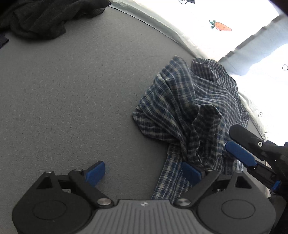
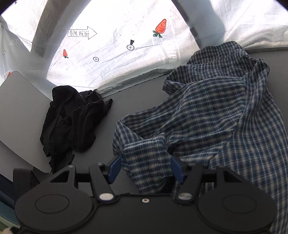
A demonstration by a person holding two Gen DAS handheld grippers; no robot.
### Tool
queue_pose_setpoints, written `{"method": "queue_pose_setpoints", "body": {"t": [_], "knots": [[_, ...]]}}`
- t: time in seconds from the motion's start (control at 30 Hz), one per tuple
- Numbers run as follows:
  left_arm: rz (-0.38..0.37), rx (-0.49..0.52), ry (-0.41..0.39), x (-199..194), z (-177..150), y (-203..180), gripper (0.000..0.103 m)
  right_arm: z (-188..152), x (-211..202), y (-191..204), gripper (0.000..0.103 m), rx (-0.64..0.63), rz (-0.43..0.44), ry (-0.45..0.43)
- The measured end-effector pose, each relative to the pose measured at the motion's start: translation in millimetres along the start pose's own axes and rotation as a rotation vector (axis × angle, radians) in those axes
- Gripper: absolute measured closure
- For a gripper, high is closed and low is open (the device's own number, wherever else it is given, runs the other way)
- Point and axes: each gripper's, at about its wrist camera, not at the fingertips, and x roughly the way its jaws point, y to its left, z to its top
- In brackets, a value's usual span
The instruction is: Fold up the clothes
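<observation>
A crumpled blue and white plaid shirt lies on the grey table; it also shows in the right wrist view. My left gripper is open, its right finger under the shirt's near edge, its left finger on bare table. My right gripper is open with a fold of the shirt's front placket lying between its blue pads. The right gripper's fingers also show in the left wrist view, at the shirt's right side.
A pile of black clothes lies on the table to the left, also at the far left in the left wrist view. A white sheet printed with carrots hangs behind the table. A grey board sits at the left.
</observation>
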Motion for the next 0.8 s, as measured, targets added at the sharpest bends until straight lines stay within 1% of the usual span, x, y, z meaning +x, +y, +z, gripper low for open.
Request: {"method": "queue_pose_setpoints", "body": {"t": [0.07,0.13,0.17,0.2,0.27,0.37,0.47,0.57,0.7,0.73,0.77,0.8], "knots": [[-0.005,-0.002,0.0,1,0,-1,0.005,-2,5,0,0.043,-0.011,-0.015,0.015],[-0.011,-0.009,-0.003,1,0,0,0.005,-4,9,-2,0.059,-0.003,-0.03,0.02],[-0.014,-0.012,-0.004,1,0,1,0.005,-5,9,-4,0.082,0.008,-0.041,0.011],[-0.017,-0.015,-0.005,1,0,1,0.005,-5,7,-6,0.099,0.019,-0.051,-0.002],[-0.024,-0.021,-0.006,2,0,2,0.005,-6,-5,-12,0.099,0.042,-0.049,-0.049],[-0.034,-0.03,-0.008,2,1,3,0.005,-7,-34,-25,0.099,0.09,-0.051,-0.134],[-0.031,-0.029,-0.007,3,1,2,0.004,-11,-63,-46,0.099,0.194,-0.073,-0.192],[-0.013,0.007,-0.006,4,-1,-3,0.004,-19,-96,-71,0.099,0.309,-0.097,-0.25],[0.011,0.057,-0.006,5,-5,-8,0.004,-43,-122,-101,0.098,0.418,-0.197,-0.225],[0.017,0.07,-0.006,5,-5,-10,0.003,-51,-127,-107,0.098,0.45,-0.203,-0.213],[0.019,0.077,-0.005,6,-6,-11,0.003,-57,-130,-109,0.097,0.467,-0.214,-0.208],[0.018,0.08,-0.005,6,-6,-11,0.001,-64,-133,-111,0.093,0.484,-0.224,-0.203]]}}
